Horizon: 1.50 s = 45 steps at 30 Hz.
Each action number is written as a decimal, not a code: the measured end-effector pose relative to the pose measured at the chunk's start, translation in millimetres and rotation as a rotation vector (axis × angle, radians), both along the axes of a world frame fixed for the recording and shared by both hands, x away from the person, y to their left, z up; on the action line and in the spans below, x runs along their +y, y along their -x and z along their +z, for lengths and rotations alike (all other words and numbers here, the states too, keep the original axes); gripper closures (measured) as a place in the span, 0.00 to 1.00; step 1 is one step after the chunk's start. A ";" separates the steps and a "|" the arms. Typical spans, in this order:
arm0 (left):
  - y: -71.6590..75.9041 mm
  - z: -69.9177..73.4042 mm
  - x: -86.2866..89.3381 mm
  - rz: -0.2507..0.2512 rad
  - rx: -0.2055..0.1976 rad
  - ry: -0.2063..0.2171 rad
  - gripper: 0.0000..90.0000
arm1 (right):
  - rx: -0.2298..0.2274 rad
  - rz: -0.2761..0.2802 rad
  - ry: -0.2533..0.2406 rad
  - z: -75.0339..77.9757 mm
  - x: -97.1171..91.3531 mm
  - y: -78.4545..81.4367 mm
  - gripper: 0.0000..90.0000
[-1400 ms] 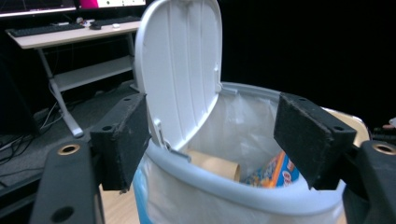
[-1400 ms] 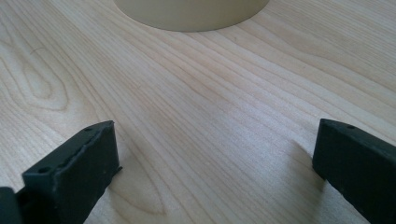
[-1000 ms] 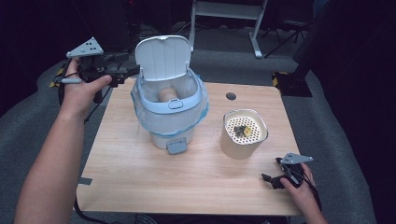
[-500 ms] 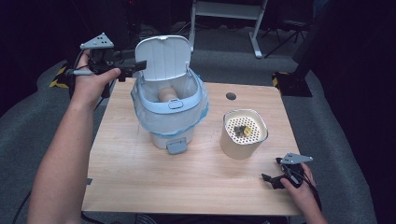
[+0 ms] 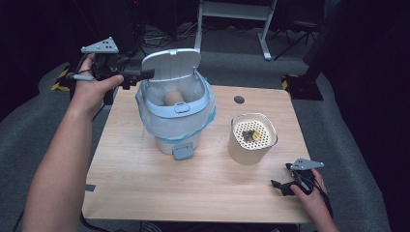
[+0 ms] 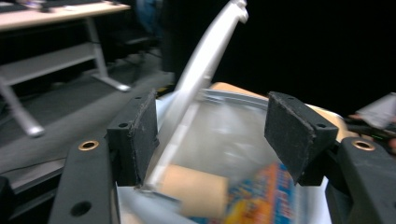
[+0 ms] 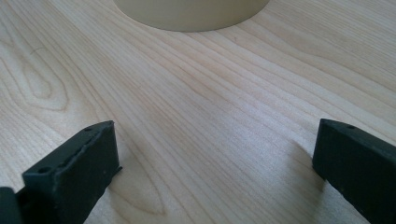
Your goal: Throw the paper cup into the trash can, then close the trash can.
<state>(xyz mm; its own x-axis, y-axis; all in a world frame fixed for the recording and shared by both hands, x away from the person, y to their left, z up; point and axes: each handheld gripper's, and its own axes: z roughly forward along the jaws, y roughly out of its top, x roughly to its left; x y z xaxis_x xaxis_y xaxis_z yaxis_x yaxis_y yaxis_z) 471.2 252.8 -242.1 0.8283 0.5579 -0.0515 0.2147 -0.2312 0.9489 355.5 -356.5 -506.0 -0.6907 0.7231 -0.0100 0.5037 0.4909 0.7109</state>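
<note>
A white pedal bin [image 5: 175, 116] with a blue liner stands mid-table, its lid [image 5: 172, 64] tipped up at the back. Inside lie a cardboard tube [image 5: 172, 98] and, in the left gripper view, a colourful packet [image 6: 261, 196]. My left gripper [image 5: 147, 74] is held level at the lid's left edge. In its own view the left gripper [image 6: 210, 126] is open, with the lid [image 6: 201, 74] between the jaws, close to the left pad [image 6: 140, 135]. My right gripper [image 5: 279, 184] rests open on the table [image 5: 145, 183] at the front right, nothing between its jaws [image 7: 215, 154].
A cream canister [image 5: 252, 137] with a perforated insert and some dark scraps stands right of the bin; its base [image 7: 191, 14] is just ahead of the right gripper. A dark round hole [image 5: 239, 99] marks the table's far side. Desk legs [image 5: 263, 34] stand behind.
My left hand has moved right, from beside the table up to the bin's raised lid. The right hand and the canister have stayed still.
</note>
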 end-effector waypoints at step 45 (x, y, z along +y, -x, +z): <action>18.7 -37.0 -64.9 -0.031 0.095 -0.110 0.61 | 0.000 0.000 0.000 0.0 0.0 0.0 0.00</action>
